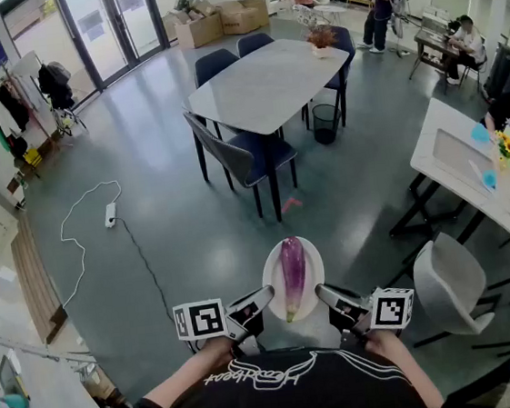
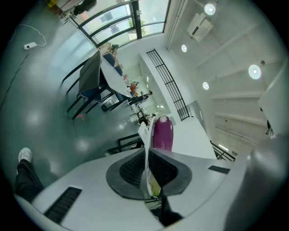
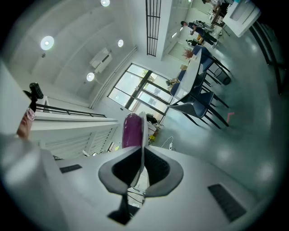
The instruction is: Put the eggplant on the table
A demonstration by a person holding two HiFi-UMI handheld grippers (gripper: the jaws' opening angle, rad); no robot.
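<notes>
A purple eggplant [image 1: 292, 275] lies lengthwise on a white plate [image 1: 271, 290], stem end toward the person, and the plate hangs above the grey floor [image 1: 176, 235]. The left tool [image 1: 264, 295] meets the plate's left rim and the right tool [image 1: 324, 293] its right rim. Well ahead stands a pale desk [image 1: 264, 83] ringed by dark blue chairs [image 1: 254, 157], with a black bin [image 1: 324, 123] beside it and a white cable [image 1: 80, 237] trailing across the floor to the left.

Black shirt [image 1: 286, 396] bears white script; left gripper [image 1: 267, 292] and right gripper [image 1: 321, 291] carry black-and-white marker cubes [image 1: 200, 320].
</notes>
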